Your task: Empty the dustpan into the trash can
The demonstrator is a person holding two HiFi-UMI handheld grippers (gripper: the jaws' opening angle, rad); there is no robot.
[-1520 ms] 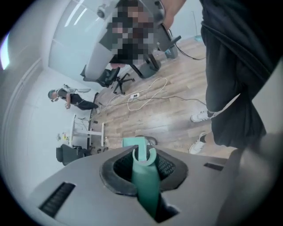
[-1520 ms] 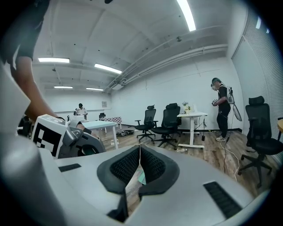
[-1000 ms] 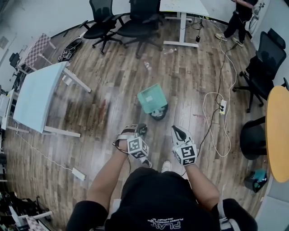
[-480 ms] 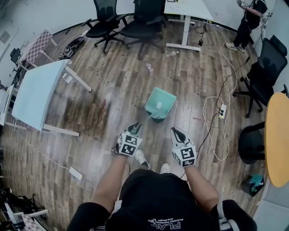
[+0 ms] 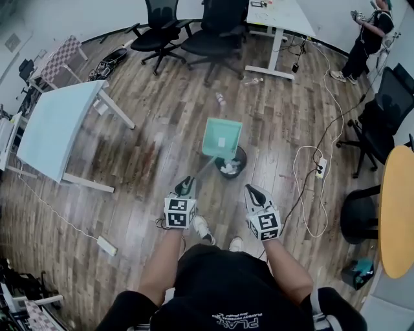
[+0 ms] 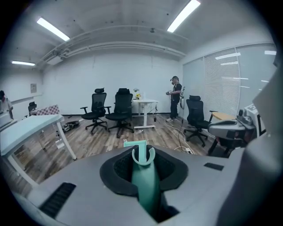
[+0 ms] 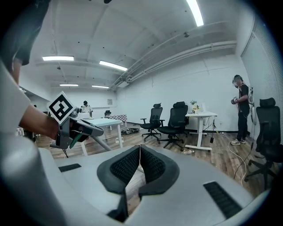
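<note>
A teal dustpan (image 5: pixel 222 138) hangs over the far side of a black trash can (image 5: pixel 231 163) on the wooden floor; white scraps lie inside the can. Its long teal handle (image 6: pixel 144 176) runs back between the pads of my left gripper (image 5: pixel 185 187), which is shut on it. In the left gripper view the handle's clip end (image 6: pixel 142 154) sticks out past the jaws. My right gripper (image 5: pixel 253 192) is level with the left one, a little to its right, shut and holding nothing. Its pads (image 7: pixel 150 165) meet in the right gripper view, where the left gripper (image 7: pixel 73 128) shows at the left.
A white table (image 5: pixel 55 132) stands at the left, office chairs (image 5: pixel 213 39) and a desk (image 5: pixel 278 16) at the back. Cables and a power strip (image 5: pixel 319 169) lie right of the can. A person (image 5: pixel 369 32) stands far right, near a black chair (image 5: pixel 385 110).
The left gripper has rolled and risen with the dustpan. The pan has lifted off the can towards its far side, and the can's mouth with white scraps now shows. The right gripper shifted slightly.
</note>
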